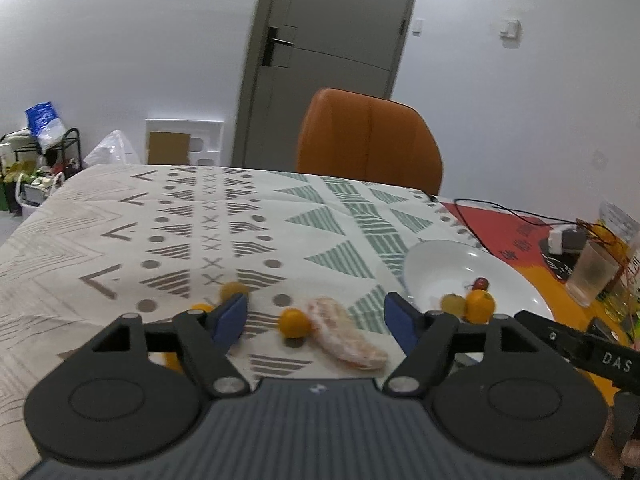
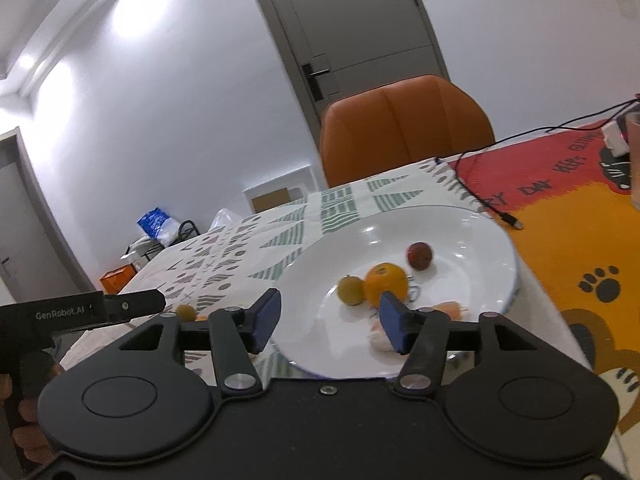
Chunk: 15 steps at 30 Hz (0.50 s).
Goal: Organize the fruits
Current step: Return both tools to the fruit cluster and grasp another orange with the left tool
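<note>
Fruit is lying in two groups on a tabletop (image 1: 100, 208) covered with a patterned cloth. On the cloth, a small yellow fruit (image 1: 295, 323) is sitting right against a peeled citrus segment (image 1: 346, 334), pale pink and elongated. Two more small yellow-orange fruits, one at the far side (image 1: 233, 290) and one nearer (image 1: 201, 307), are lying just to the left, partly hidden behind the left tool's fingers.

To the right, a white plate (image 2: 472, 224) is holding an orange fruit (image 2: 386, 282), a smaller yellowish fruit (image 2: 351, 289) touching its left side, and a dark red round fruit (image 2: 419, 255) a little apart behind them. Some pale peel scraps (image 2: 450, 307) are lying near the plate's front rim.

Left tool (image 1: 316, 316) is hovering over the cloth with its blue-padded fingers standing apart; the small yellow fruit and the segment are showing in the gap, and the pads are not pressing on either. Right tool (image 2: 328, 322) is hovering over the plate's near edge, its fingers also apart and gripping nothing; the right-hand finger is overlapping the orange fruit in view.

Beyond the tabletop, an orange chair (image 1: 368, 140) is standing in front of a grey door (image 1: 324, 40). A black cable (image 2: 480, 184) is trailing over a red and orange mat (image 2: 580, 220) to the right of the plate, and a frosted glass (image 1: 592, 276) is standing on that mat.
</note>
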{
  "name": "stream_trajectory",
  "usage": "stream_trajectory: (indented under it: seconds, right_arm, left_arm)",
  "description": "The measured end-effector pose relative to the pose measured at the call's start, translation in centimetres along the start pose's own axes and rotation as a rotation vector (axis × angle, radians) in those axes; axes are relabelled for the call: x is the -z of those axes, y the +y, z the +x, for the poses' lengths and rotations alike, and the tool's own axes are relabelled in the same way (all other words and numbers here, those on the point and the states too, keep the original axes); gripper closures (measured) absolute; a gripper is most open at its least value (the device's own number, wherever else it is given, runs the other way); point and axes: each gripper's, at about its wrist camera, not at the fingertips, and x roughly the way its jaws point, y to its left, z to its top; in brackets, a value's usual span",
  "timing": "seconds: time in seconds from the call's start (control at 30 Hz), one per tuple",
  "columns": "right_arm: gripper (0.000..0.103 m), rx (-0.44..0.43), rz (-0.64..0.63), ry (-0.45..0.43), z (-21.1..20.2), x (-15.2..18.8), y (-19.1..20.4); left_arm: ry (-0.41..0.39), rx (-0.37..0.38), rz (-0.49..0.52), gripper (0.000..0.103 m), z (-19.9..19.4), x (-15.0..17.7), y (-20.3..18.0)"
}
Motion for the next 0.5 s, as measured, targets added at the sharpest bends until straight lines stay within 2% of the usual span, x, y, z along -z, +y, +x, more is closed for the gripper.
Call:
stream_trajectory:
  seconds: [0.2,0.33,0.5]
  right_arm:
    - [0.032,-0.036,-0.028,0.011,0.5,0.1,1.9]
    - [0.015,-0.072,-0.041,0.017,0.9,0.3,3.0]
    - [0.008,-0.112,-0.073,0.032,1.5,0.5,4.6]
  left_arm:
    - [-0.008,-0.045,-0.02,0.026,-0.9,0.1,2.0]
    - [-0.015,-0.06,-0.03,0.022,-1.5,0.3,3.0]
    - [-0.024,-0.081,-0.033,0.015,-1.8,0.7,4.0]
